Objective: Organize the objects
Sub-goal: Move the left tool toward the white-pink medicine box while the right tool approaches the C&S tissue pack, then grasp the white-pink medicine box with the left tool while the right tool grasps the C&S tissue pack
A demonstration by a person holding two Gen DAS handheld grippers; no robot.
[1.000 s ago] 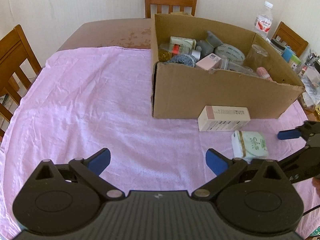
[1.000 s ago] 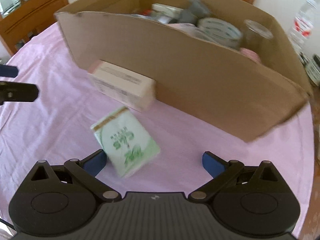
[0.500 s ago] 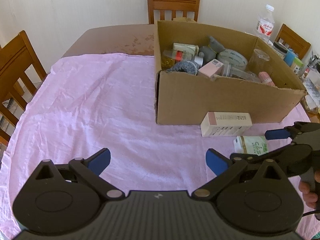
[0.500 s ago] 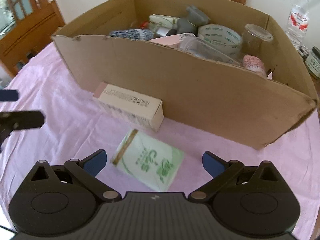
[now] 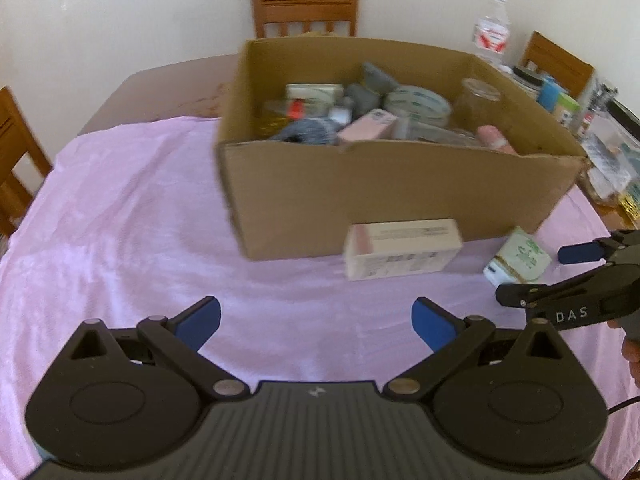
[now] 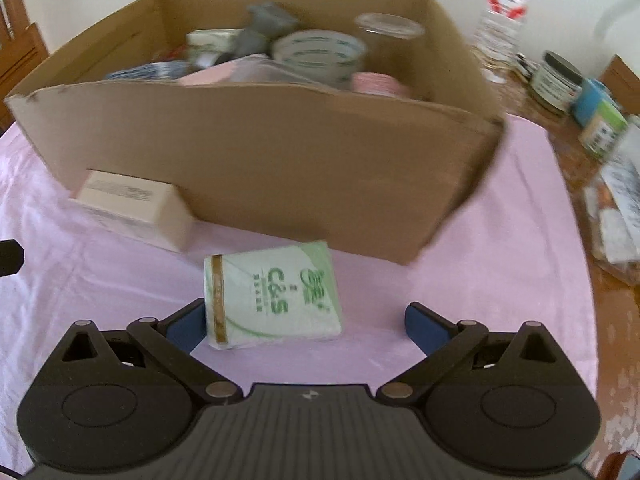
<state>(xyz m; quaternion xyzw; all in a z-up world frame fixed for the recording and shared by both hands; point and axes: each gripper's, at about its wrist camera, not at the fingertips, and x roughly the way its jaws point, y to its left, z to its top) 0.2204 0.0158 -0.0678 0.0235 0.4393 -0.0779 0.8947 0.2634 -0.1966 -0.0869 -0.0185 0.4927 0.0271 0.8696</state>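
Pink cloth [image 5: 120, 216] was seen covering most of a brown table, wooden chairs around it, in the left wrist view. An open cardboard box [image 5: 384, 196] crammed with clutter was set on the cloth. A pale carton [image 5: 400, 248] was laid against its front wall, and a green-and-white tissue pack [image 5: 518, 256] was placed just right of it. The left gripper [image 5: 316, 320] was held wide apart, nothing between its blue pads, low over bare cloth. The right gripper [image 5: 560, 276] was seen at the right edge, close to the tissue pack.

Right wrist view: the same cardboard box [image 6: 256, 152] was framed ahead, the carton [image 6: 136, 208] at its left front, a water bottle [image 6: 504, 20] and jars beyond on bare wood. The tissue pack [image 6: 272, 296] was lying flat on the cloth between the spread fingers of the right gripper [image 6: 304, 324]; its left edge was overlapping the left pad, contact not confirmed, the right pad well clear.
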